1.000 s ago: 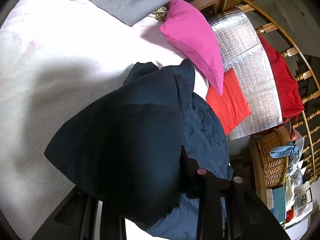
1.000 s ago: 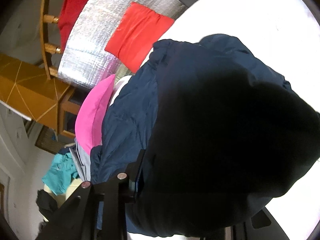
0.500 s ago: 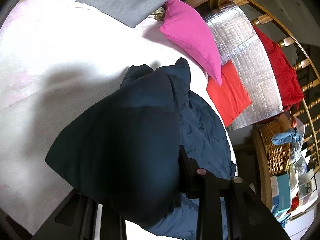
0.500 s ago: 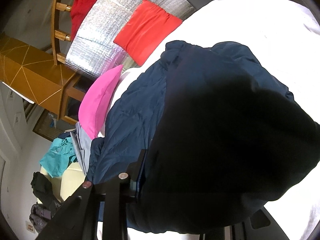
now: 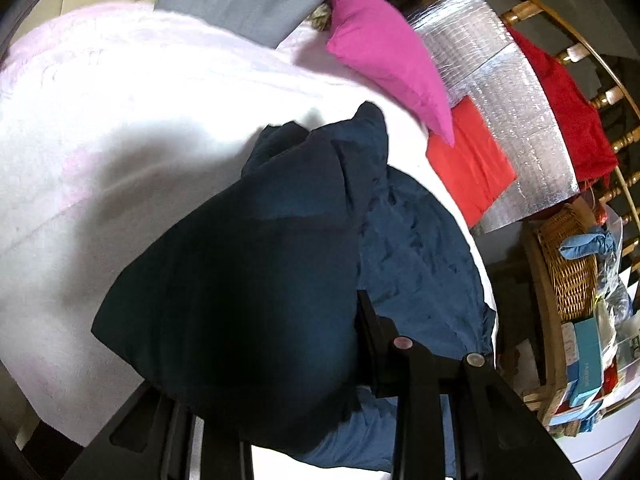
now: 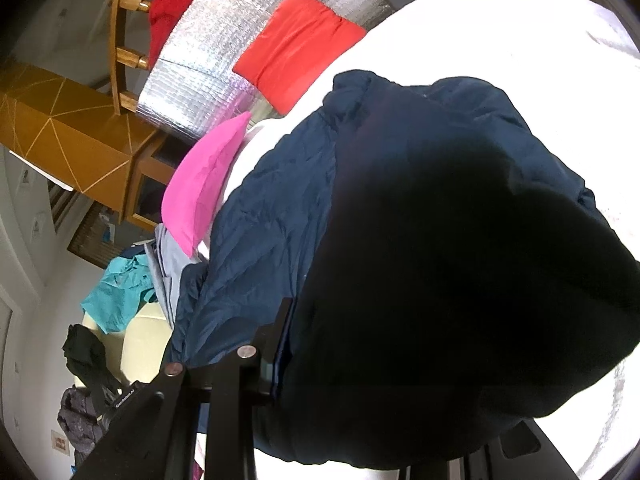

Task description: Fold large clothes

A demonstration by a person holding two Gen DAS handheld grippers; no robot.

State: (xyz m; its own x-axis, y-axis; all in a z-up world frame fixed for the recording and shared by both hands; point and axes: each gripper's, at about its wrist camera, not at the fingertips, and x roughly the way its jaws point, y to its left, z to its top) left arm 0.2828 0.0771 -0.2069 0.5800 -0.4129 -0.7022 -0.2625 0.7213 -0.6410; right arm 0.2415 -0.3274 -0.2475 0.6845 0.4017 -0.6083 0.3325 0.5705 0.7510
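A bright white blanket [image 5: 132,128] covers the bed, washed out under strong light. A pink pillow [image 5: 392,60] lies near its edge beside a silver foil sheet [image 5: 500,92] with an orange-red cushion [image 5: 468,164] on it. Curved wooden spindle railing [image 5: 600,96] stands behind, a wicker basket [image 5: 572,272] below. An ochre cabinet [image 6: 68,136] meets pale walls [image 6: 24,240].

Left gripper [image 5: 280,396], right gripper [image 6: 360,392]: matte black arms, round silver screws.
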